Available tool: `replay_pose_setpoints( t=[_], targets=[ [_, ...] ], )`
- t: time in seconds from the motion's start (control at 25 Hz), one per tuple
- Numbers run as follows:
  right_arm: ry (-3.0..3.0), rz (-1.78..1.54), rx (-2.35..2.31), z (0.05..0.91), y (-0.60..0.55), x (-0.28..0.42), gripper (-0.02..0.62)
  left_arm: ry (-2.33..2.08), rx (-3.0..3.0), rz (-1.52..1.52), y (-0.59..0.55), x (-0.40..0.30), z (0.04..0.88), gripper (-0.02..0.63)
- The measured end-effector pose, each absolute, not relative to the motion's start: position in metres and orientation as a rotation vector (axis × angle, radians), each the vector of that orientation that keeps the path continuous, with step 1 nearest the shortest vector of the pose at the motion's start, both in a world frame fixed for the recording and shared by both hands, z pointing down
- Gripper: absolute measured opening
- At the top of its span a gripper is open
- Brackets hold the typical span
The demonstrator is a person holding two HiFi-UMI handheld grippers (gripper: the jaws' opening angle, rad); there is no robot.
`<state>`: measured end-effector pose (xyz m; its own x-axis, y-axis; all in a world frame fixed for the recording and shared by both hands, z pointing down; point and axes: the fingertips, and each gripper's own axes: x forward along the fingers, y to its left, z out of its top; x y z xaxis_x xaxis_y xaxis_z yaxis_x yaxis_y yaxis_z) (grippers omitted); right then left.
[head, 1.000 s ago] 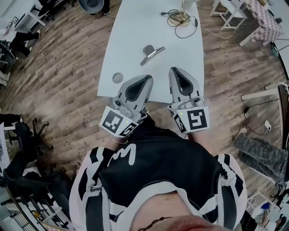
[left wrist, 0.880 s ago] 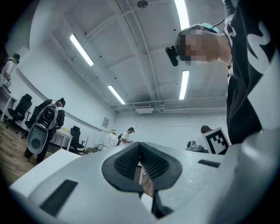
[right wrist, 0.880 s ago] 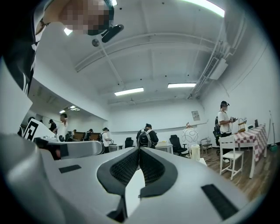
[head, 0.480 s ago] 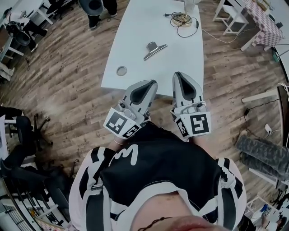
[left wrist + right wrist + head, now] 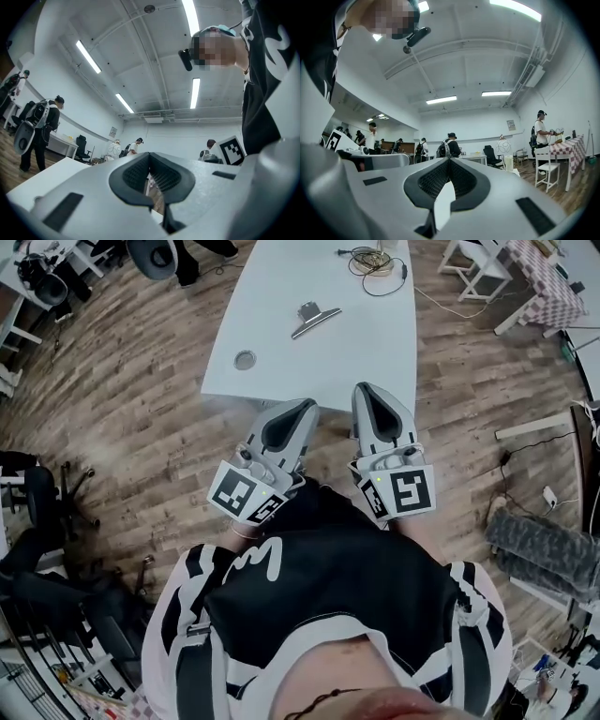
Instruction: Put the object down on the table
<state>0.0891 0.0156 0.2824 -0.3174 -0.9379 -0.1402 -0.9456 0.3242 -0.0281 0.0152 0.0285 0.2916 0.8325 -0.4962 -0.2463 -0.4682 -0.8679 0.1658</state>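
A grey metal clip-like object lies on the long white table, with a small round disc nearer the table's near edge. My left gripper and right gripper are side by side just at that near edge, held in front of the person's body. Both point roughly level towards the table. In the left gripper view, the left gripper has its dark pads meeting with nothing between them. My right gripper is likewise shut and empty.
A coil of cable lies at the table's far end. White chairs and a checked-cloth table stand at the right. Office chairs stand on the wooden floor at the left. Several people stand across the room.
The table has slid away towards the top of the head view. Both grippers, first over its near edge, have drawn back with the person to just at that edge.
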Motion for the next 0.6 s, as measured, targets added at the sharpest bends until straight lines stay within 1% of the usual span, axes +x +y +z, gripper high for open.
replay_pose_setpoints(
  t=[0.32,0.6],
  targets=[
    [2.437,0.131,-1.765,0.274,0.048,0.069,0.02,-0.716,2.954,-0.45,0.064,-0.003,0.281,0.005],
    [2.439,0.095,-1.737,0.275,0.095,0.017,0.02,-0.733,2.968,-0.416,0.113,-0.048,0.275,0.005]
  ],
)
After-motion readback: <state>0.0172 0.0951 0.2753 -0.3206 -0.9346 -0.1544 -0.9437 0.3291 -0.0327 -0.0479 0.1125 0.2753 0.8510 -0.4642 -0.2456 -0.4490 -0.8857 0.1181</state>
